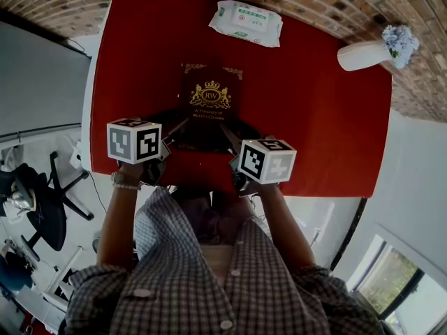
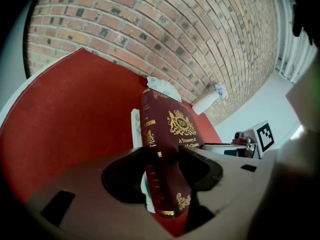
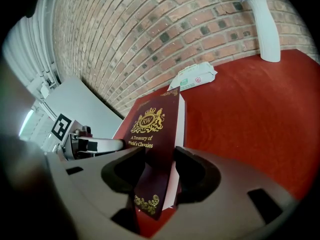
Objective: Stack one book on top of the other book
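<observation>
Head view: the book point(image 1: 209, 100) is over the near part of the red table point(image 1: 314, 117), apparently lifted. An uneven pull between the two grips could twist it loose.

Left gripper view: the left gripper point(image 2: 164, 156) has its jaws wide, clamped on the spine corner.

Right gripper view: the right gripper point(image 3: 160, 154) is likewise clamped, on the page-edge corner.

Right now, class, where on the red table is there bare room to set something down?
Bare red table lies left of the maroon gold-crested book, and right of it up to the white vase. Crowded: the near edge, where the left tool and right tool grip the book, and the far middle by the white wipes pack.
</observation>
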{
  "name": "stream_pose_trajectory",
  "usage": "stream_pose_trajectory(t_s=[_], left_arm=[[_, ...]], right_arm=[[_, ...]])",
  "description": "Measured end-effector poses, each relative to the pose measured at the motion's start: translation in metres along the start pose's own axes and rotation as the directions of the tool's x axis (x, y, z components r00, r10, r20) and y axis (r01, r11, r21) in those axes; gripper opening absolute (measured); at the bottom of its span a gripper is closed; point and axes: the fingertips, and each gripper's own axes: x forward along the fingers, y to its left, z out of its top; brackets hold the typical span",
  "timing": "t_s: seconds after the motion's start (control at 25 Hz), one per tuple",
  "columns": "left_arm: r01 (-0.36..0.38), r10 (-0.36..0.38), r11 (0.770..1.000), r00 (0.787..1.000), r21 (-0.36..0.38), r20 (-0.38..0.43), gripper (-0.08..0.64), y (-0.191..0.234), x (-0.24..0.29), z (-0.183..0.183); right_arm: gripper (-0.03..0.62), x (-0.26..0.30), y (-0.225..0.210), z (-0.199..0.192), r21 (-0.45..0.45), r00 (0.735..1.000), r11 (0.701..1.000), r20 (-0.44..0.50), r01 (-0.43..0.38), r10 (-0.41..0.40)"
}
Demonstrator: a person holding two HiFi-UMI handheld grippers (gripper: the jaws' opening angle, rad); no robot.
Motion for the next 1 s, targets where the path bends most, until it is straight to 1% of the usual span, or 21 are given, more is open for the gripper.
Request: stream_pose_trajectory(t_s=[0.2, 0.32, 0.68, 0.84, 1.0], left_arm=[[0.009, -0.009, 1.0, 1.0, -0.02, -0.006, 0.207, 0.0092, 0.007, 0.0016], [0.015, -0.015, 1.0, 1.0, -0.015, -0.004, 0.207, 0.0106, 0.0073, 0.0049], [0.023, -0.023, 0.999, 1.0, -0.028, 0.001, 0.207, 0.0105, 0.0075, 0.0029], [0.006, -0.006, 1.0, 1.0, -0.021, 0.008, 0.207, 0.0101, 0.0061, 0.0025], [-0.003, 0.004, 1.0, 1.0, -0.018, 0.015, 0.207, 0.0106, 0.0049, 0.0026]], right_arm=[[0.19, 0.0087, -0.0036, -0.0016, 0.048, 1.0, 0.999, -0.003, 0.007, -0.007], [0.19, 0.0098, -0.0038, -0.0012, 0.06, 1.0, 0.998, 0.006, 0.01, -0.011], [0.193, 0.0119, -0.0045, 0.0008, 0.034, 1.0, 0.999, -0.008, -0.008, 0.008], [0.207, 0.0099, -0.006, 0.0013, 0.0, 1.0, 1.0, 0.012, 0.022, -0.022], [0.227, 0.0096, -0.0088, 0.0031, 0.001, 0.999, 1.0, 0.025, 0.03, -0.03]])
